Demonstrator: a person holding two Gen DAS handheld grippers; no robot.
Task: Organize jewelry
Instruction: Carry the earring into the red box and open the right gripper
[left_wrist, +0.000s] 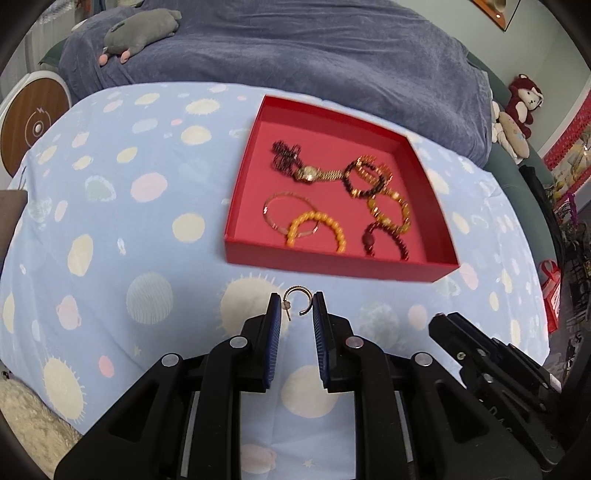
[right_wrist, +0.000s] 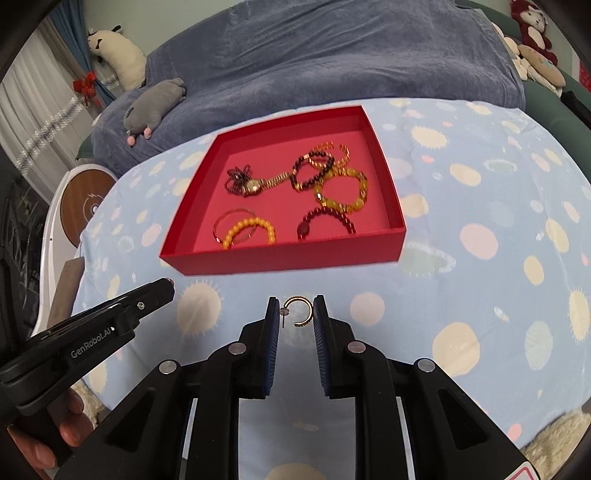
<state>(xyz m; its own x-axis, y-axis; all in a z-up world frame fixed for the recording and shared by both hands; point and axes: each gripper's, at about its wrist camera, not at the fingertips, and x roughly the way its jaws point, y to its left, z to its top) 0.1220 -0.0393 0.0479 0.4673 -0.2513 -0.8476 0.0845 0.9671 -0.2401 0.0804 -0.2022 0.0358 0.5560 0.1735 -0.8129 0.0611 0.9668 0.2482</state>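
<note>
My left gripper (left_wrist: 297, 307) is shut on a small gold hoop earring (left_wrist: 295, 290), which spans the gap between its blue pads above the spotted cloth. My right gripper (right_wrist: 298, 312) is shut the same way on a second gold hoop earring (right_wrist: 300, 298). Each gripper also shows in the other's view: the right gripper (left_wrist: 443, 318) at the lower right, the left gripper (right_wrist: 168, 285) at the left with a hand under it. Beyond both lies a red tray (left_wrist: 332, 260) (right_wrist: 280, 263) holding a gold watch (left_wrist: 308, 173) (right_wrist: 255, 186), a yellow bead bracelet (left_wrist: 334, 222) (right_wrist: 255, 222) and several other bracelets.
The tray rests on a pale blue cloth with planet spots (left_wrist: 147, 206) (right_wrist: 480, 206). Behind it is a grey-blue blanket (left_wrist: 295, 48) with a grey plush toy (left_wrist: 142, 31) (right_wrist: 155, 99). A round wooden-topped device (left_wrist: 33, 122) stands at the left, and red and white plush toys (left_wrist: 521, 107) at the right.
</note>
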